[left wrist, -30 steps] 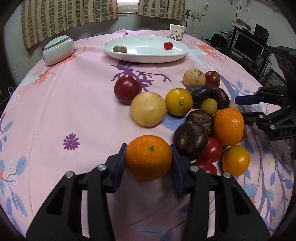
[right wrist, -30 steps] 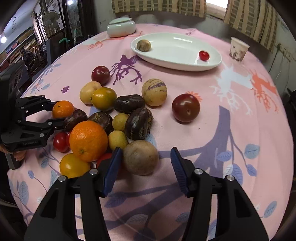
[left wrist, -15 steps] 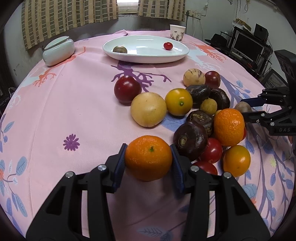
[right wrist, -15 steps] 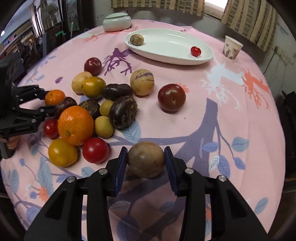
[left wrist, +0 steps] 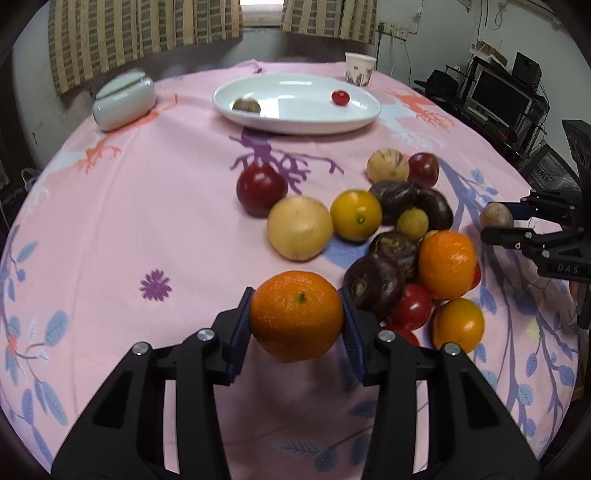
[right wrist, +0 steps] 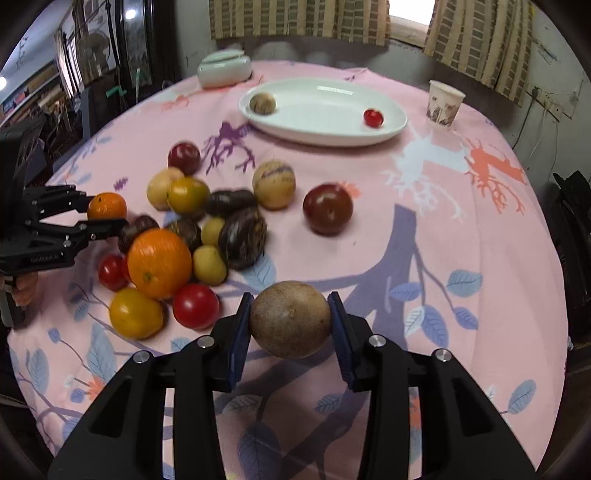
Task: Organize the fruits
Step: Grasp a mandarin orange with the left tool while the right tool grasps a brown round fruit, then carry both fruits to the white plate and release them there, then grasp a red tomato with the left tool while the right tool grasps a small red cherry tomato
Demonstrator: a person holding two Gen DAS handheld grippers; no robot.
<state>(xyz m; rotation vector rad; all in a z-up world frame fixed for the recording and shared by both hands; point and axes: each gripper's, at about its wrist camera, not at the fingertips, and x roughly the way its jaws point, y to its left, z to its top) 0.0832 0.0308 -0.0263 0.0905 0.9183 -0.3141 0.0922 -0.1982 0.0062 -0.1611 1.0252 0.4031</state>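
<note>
Near the front edge of the round table, a small orange (left wrist: 297,315) is clamped between the blue pads of the left gripper (left wrist: 297,325), and a dull brown round fruit (right wrist: 290,319) is clamped the same way in the right gripper (right wrist: 290,325). Each fruit is pinched across its widest part, which is judged to keep a round thing from rolling out of the pads. Both appear to be held clear of the cloth, though contact beneath them is hidden.

Toward the far edge, a white oval dish (left wrist: 354,122) is set, with one brownish fruit (left wrist: 246,105) at one end and a small red fruit (left wrist: 340,97) at the other. Sorting by kind is suggested by that split, so the brown fruit is probably meant for the end with its like; where the orange belongs cannot be told.

Between the dish and the front edge, the remaining heap (right wrist: 207,236) of oranges, tomatoes, yellow and dark purple fruits is left loose and touching, with one dark red fruit (right wrist: 327,209) lying apart.

A pink tablecloth (left wrist: 110,229) printed with leaves and branches covers the surface. A paper cup (right wrist: 445,104) and a pale lidded container (left wrist: 123,101) are placed at the far edge. Striped curtains (left wrist: 147,33) and shelves of electronics (left wrist: 506,96) are seen beyond.
</note>
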